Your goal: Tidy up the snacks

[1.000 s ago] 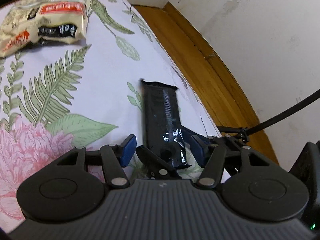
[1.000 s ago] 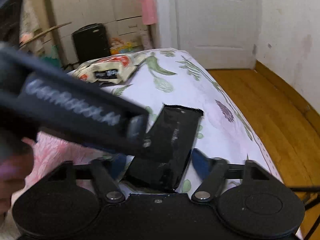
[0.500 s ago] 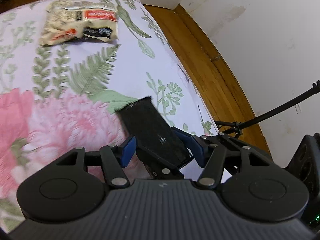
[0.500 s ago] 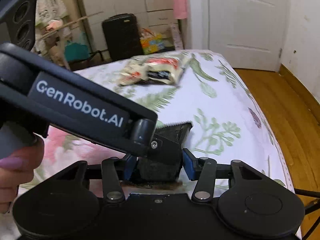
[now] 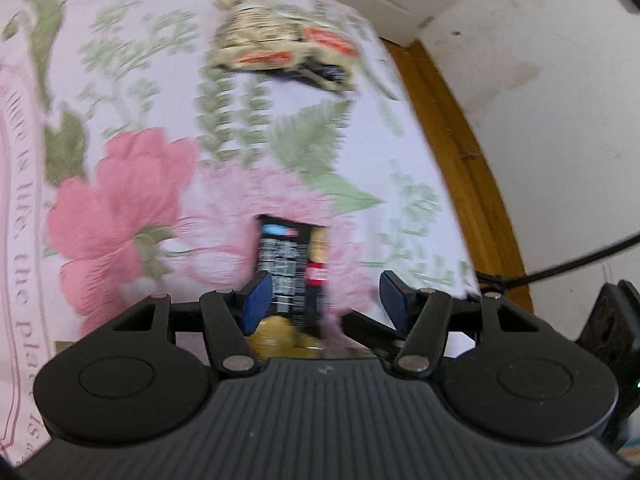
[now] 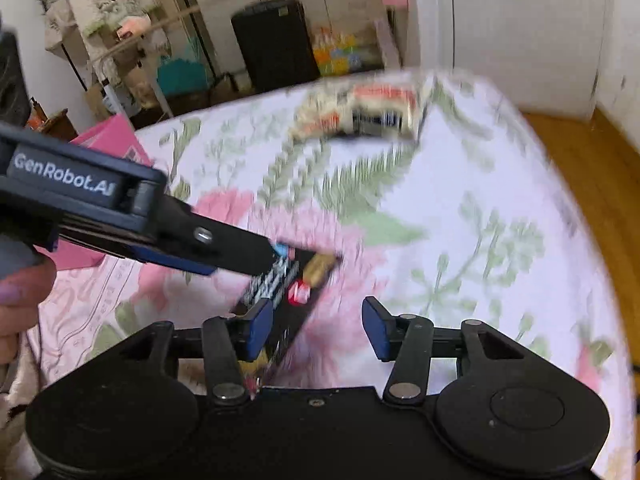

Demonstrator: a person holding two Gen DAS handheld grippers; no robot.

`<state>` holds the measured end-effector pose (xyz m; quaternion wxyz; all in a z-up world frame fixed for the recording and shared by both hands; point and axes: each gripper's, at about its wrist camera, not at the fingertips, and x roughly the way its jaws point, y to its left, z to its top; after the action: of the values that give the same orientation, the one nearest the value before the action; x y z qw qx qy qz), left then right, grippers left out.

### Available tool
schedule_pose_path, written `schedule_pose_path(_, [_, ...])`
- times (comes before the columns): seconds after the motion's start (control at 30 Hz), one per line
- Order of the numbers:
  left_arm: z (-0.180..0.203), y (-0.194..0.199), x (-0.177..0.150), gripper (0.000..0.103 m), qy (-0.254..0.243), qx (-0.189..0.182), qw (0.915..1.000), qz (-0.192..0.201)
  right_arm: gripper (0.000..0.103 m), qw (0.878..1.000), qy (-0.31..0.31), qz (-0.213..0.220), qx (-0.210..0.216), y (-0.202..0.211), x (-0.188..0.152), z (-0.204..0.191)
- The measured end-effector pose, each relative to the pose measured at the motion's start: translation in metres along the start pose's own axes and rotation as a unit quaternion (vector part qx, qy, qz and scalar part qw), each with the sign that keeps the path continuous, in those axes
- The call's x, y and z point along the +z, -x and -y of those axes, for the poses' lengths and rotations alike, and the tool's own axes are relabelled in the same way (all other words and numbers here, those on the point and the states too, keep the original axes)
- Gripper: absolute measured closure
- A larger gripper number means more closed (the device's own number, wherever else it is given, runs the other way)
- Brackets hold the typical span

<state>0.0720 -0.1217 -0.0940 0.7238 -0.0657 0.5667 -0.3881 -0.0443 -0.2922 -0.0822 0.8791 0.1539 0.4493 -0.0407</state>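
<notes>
Black packet (image 5: 290, 264) sat well short of the cream snack bag (image 5: 280, 46), over the flowered bedspread (image 5: 120, 128). Its long axis ran roughly toward that bag. Both claws were at the packet, on the side away from the bag.

Left claw (image 5: 325, 292): jaws about half open, packet against one jaw, clear gap at the other. Motion blur, so a grip could not be confirmed.

Right claw (image 6: 316, 320): jaws opening, packet touching one jaw only, not clamped.
</notes>
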Motion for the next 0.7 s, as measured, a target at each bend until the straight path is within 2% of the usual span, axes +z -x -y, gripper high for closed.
schedule_pose_path(0.07, [-0.011,-0.005,0.000,0.045,0.007,0.013,0.9999,0.003,0.044,0.999,-0.033,-0.017,0.022,-0.003,-0.004,0.007])
schedule_pose_path(0.1, [-0.016,-0.010,0.000,0.045,0.010,0.017,0.9998,-0.001,0.039,0.998,-0.044,-0.025,0.037,-0.006,-0.005,0.008])
schedule_pose_path(0.2, [-0.031,-0.024,0.000,0.045,0.022,0.002,0.9994,-0.024,0.030,0.995,-0.053,-0.046,0.070,-0.018,-0.008,0.001])
schedule_pose_path(0.27, [-0.035,-0.035,0.000,0.045,0.020,-0.022,0.9987,-0.041,0.028,0.995,-0.041,-0.054,0.069,-0.032,-0.007,-0.005])
schedule_pose_path(0.37, [-0.037,-0.048,-0.002,0.048,0.015,-0.032,0.9985,-0.041,0.018,0.997,-0.010,-0.047,0.058,-0.048,-0.004,-0.021])
schedule_pose_path(0.4, [-0.035,-0.047,-0.003,0.056,0.004,-0.031,0.9987,-0.039,0.020,0.998,0.006,-0.041,0.057,-0.050,-0.003,-0.027])
schedule_pose_path(0.43, [-0.033,-0.045,-0.004,0.056,-0.003,-0.034,0.9986,-0.042,0.021,0.997,0.032,-0.033,0.053,-0.051,-0.004,-0.033])
schedule_pose_path(0.53, [-0.029,-0.040,-0.008,0.056,-0.005,-0.018,0.9988,-0.046,0.036,0.995,0.087,-0.036,0.026,-0.051,-0.004,-0.049])
schedule_pose_path(0.7, [-0.021,-0.018,-0.010,0.056,-0.015,-0.003,0.9992,-0.037,0.038,0.992,0.120,-0.034,0.020,-0.036,-0.002,-0.064])
